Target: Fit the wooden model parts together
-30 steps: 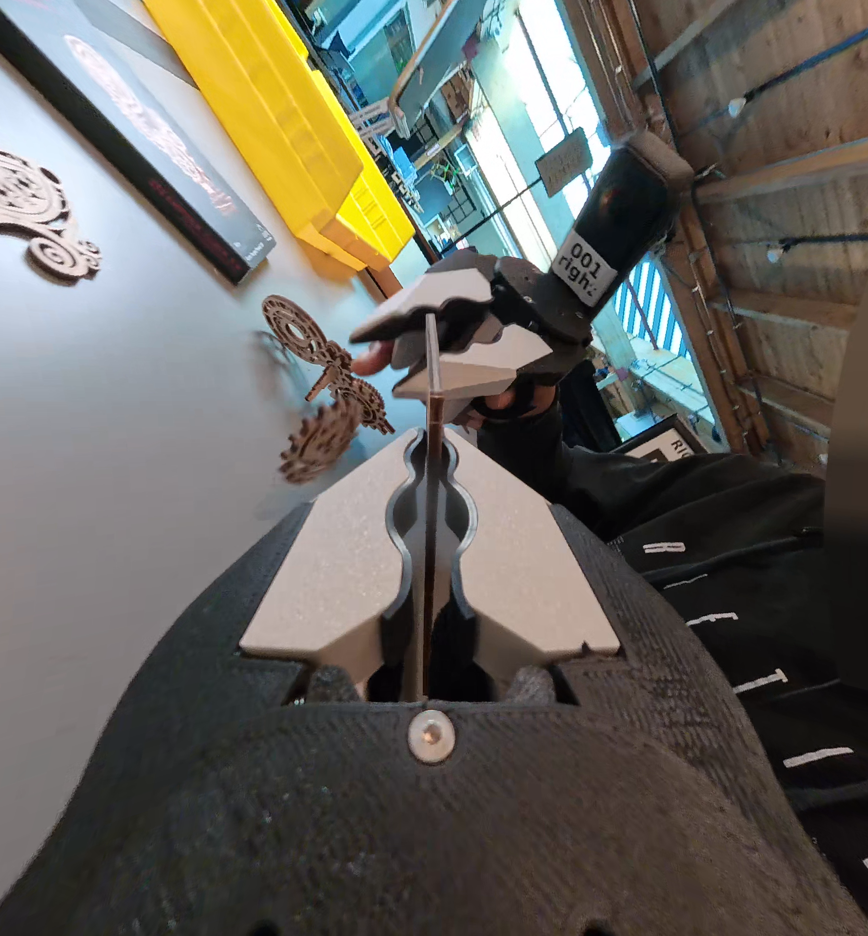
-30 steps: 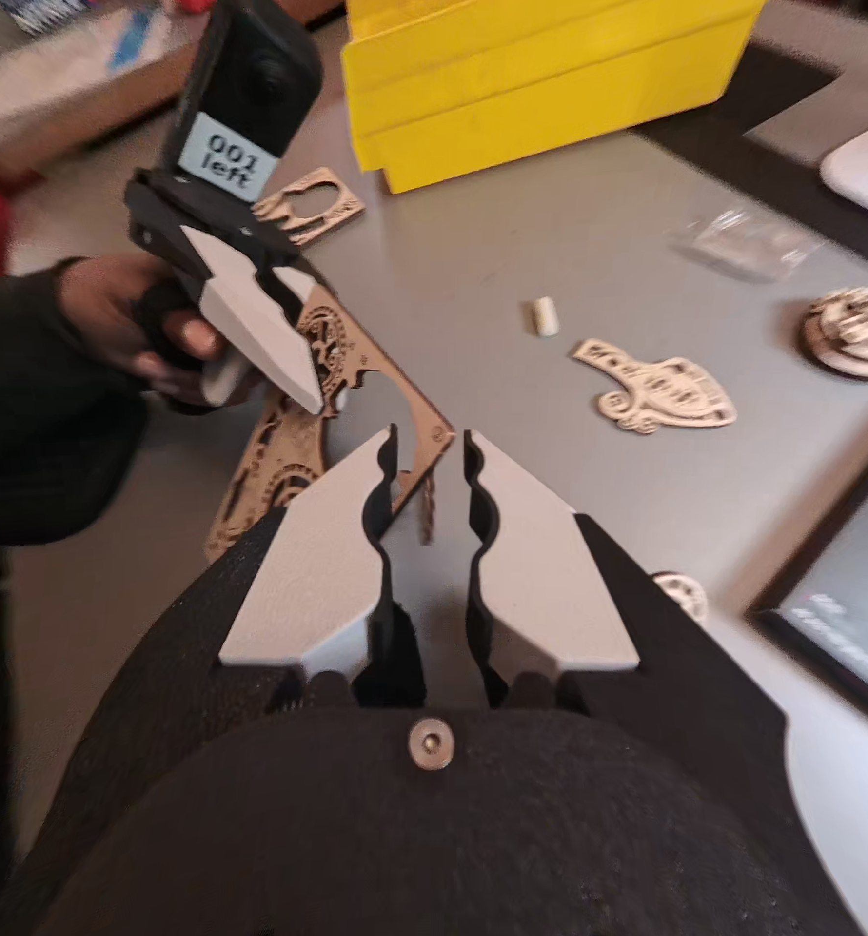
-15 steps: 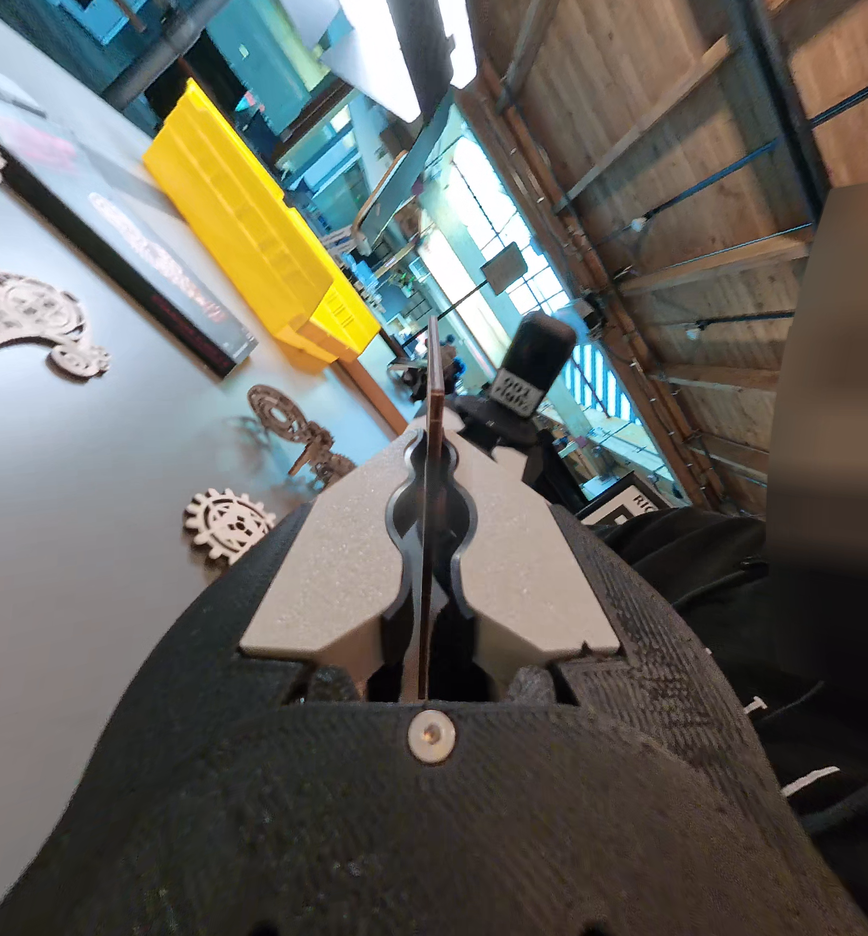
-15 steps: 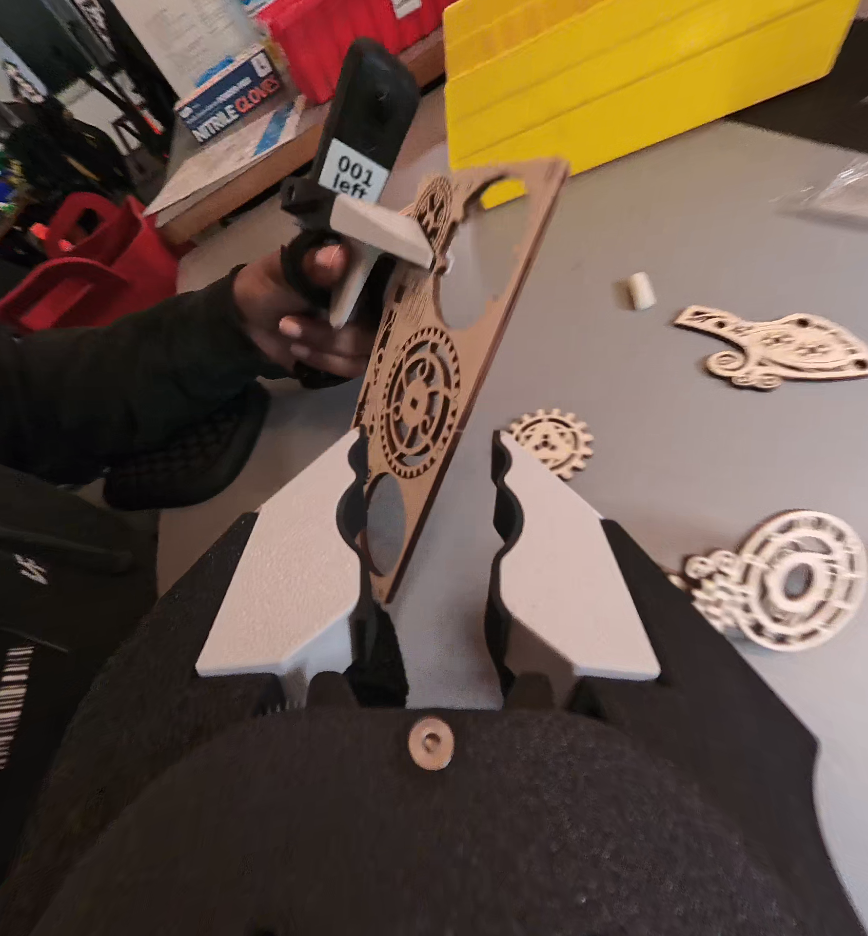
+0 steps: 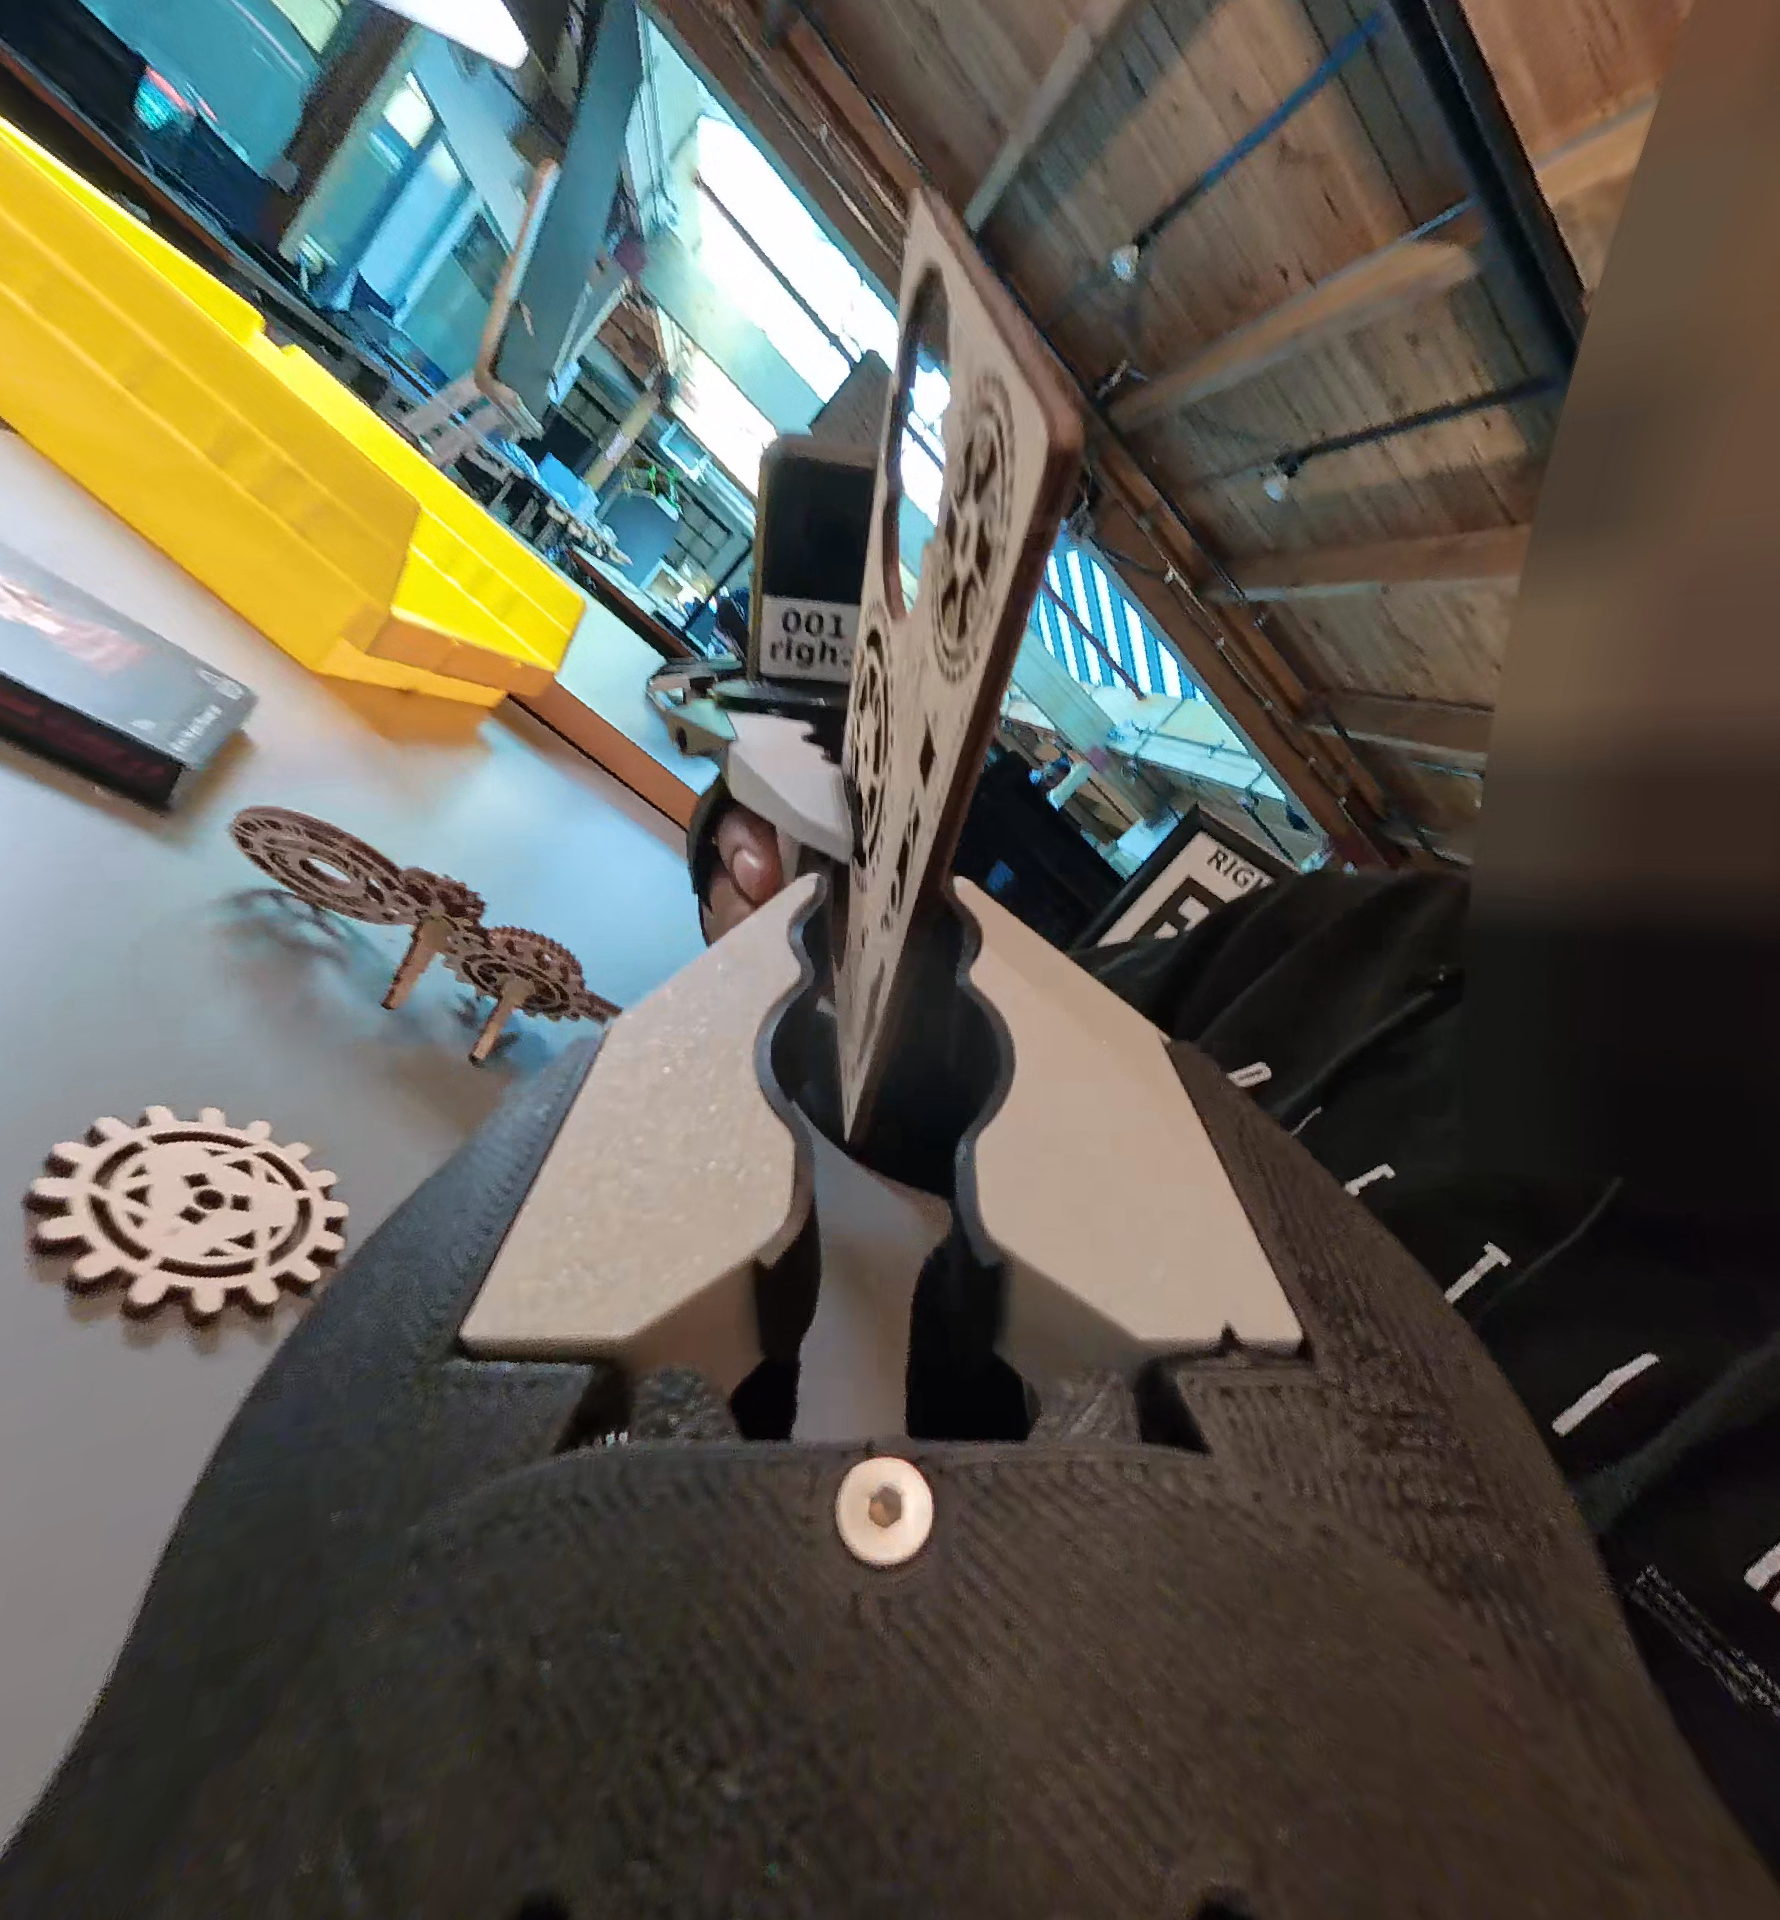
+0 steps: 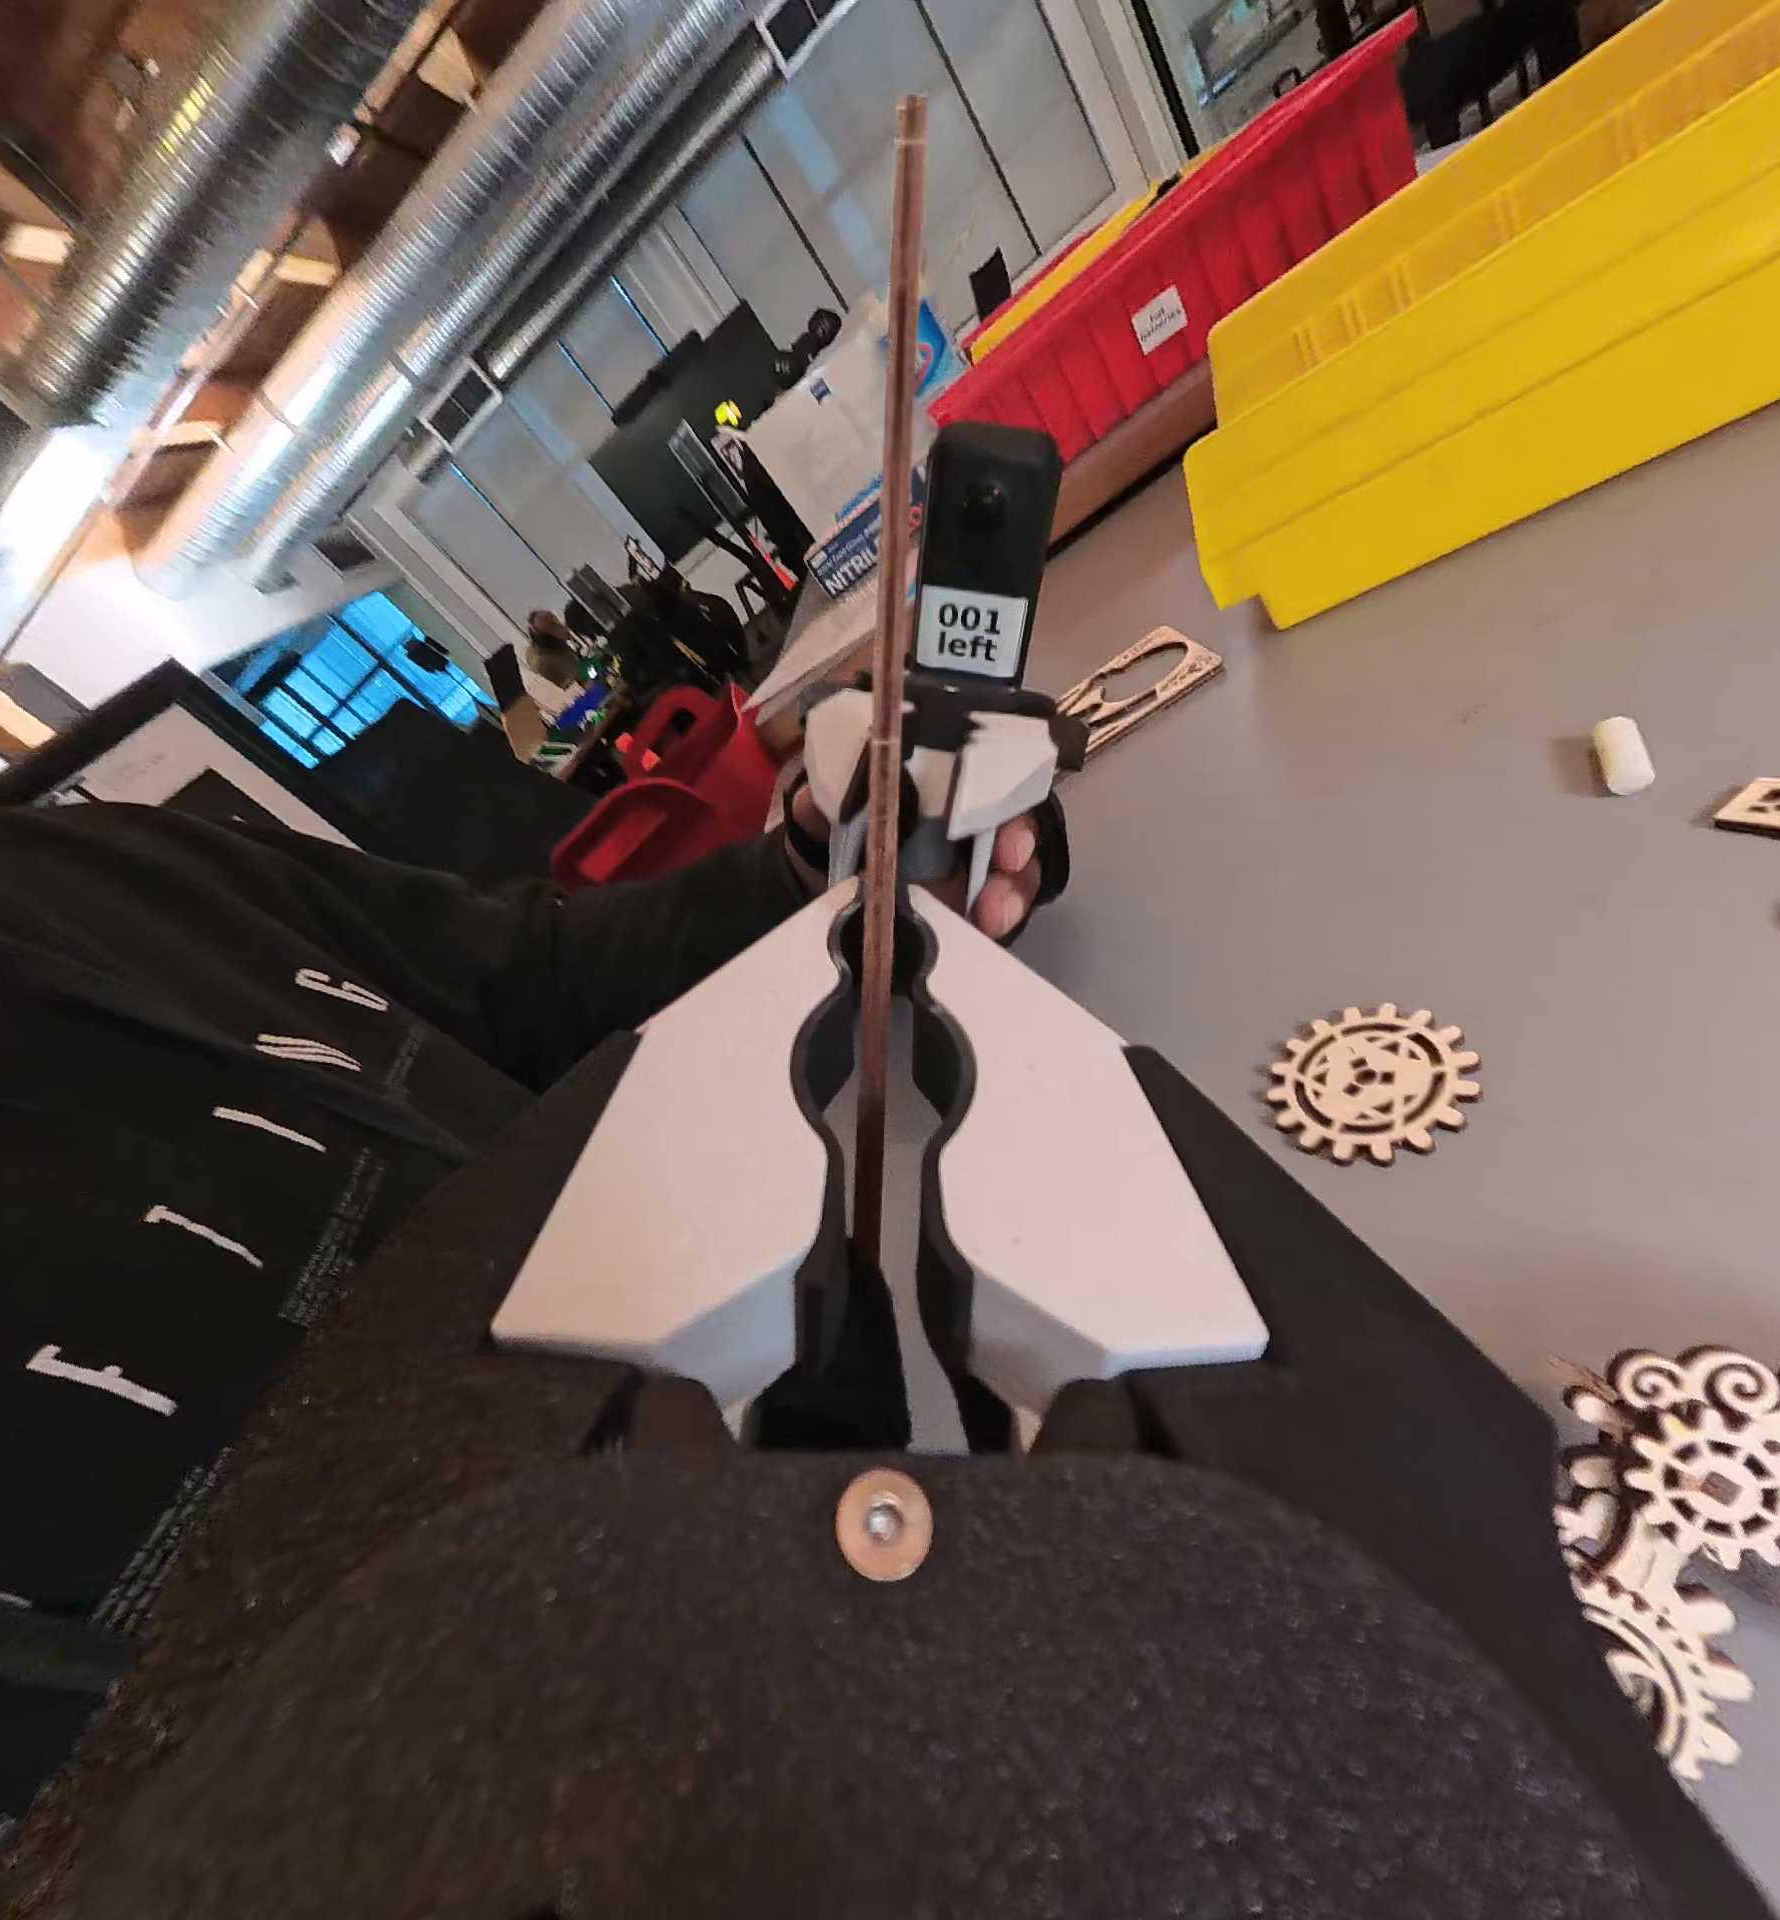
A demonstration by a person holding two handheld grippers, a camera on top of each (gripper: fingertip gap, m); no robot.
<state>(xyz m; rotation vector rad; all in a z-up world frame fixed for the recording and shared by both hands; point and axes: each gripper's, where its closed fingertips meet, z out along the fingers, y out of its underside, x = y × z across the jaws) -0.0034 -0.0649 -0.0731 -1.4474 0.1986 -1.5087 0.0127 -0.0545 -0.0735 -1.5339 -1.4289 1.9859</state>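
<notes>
Upright in the air over the grey table [image 5: 34, 987], close to its near edge: a thin wooden plate [image 5: 959, 582], long and flat, pale on the face, dark brown along the cut edge. Pierced with gear and ring patterns, plus a large rounded opening near the top corner. Seen face-on and tilted from the left wrist view, purely edge-on [image 6: 891, 520] as a narrow dark line from the right wrist view. Lower end standing between the fingers of the left gripper [image 5: 886, 904], jaws clearly parted, slack on both sides, no grip there; same wide gap visible from the other side [image 6: 922, 774]. Right gripper [image 6: 881, 909] drawn in narrowly around the plate's edge, close against one pad, a sliver of table showing beside the other; cannot tell whether truly clamped. Seen from the left wrist view [image 5: 844, 800], partly hidden behind the plate. Flat on the table just beside the grippers, a loose pale gear [image 5: 185, 1210]; farther off, a part-built cluster of gears [image 5: 429, 925] and stacked yellow bins [image 5: 190, 416].
</notes>
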